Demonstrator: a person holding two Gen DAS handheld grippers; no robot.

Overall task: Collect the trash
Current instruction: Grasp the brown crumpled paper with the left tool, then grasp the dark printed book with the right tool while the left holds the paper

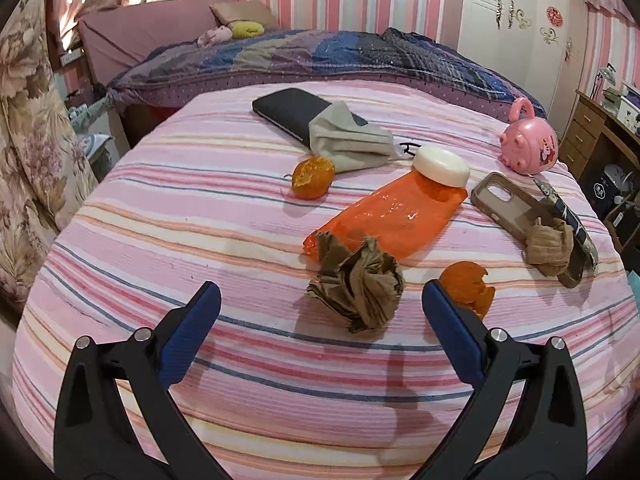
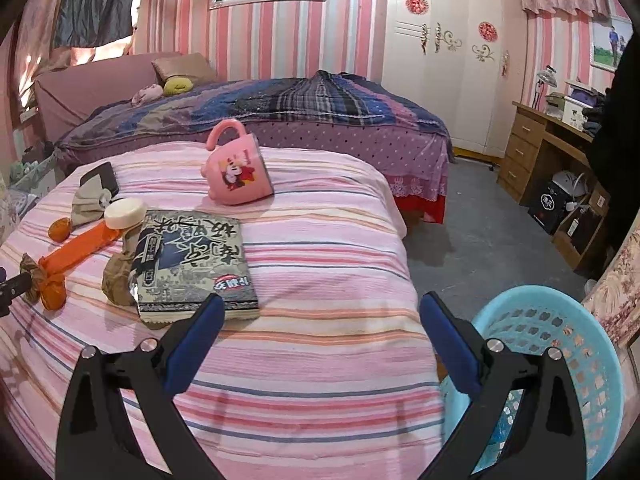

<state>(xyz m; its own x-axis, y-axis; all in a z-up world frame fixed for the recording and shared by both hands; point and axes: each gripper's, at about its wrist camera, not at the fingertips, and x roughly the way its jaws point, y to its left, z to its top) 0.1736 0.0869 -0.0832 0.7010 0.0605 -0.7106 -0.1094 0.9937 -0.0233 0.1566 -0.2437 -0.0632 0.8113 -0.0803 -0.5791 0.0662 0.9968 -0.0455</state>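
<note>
The left tool [image 1: 320, 300] hangs low over the near part of the pink striped bed [image 1: 200, 240], its blue-padded jaws wide apart and holding nothing. Just ahead of the gap lies a crumpled ball of brown paper [image 1: 356, 284], touching the near end of a flat orange plastic bag [image 1: 384, 220]. A white round lid or soap-like disc [image 1: 440, 166] rests on the bag's far end. A torn piece of orange peel [image 1: 468, 286] sits just beside the right jaw, and a second, rounder peel [image 1: 312, 178] lies further in, next to a grey cloth pouch [image 1: 348, 140] draped over a black flat case [image 1: 296, 110]. Toward the right edge of the bed a smaller brown paper wad [image 1: 548, 246] rests on a tan phone case [image 1: 516, 208], against a printed paperback book [image 2: 192, 260]. A pink plastic cartoon mug [image 2: 236, 172] lies tipped on its side near the far edge.

The right tool [image 2: 318, 320] is likewise spread open and empty, hovering over the bed's near right corner. Beside that corner, off the bed, stands a light-blue perforated plastic basket [image 2: 580, 344]; what is in it I cannot tell.

By my reading the collection has hardly begun: both paper wads, both peels and the orange bag all remain on the bed. The nearest paper ball seems the likely first pick for the left tool.
</note>
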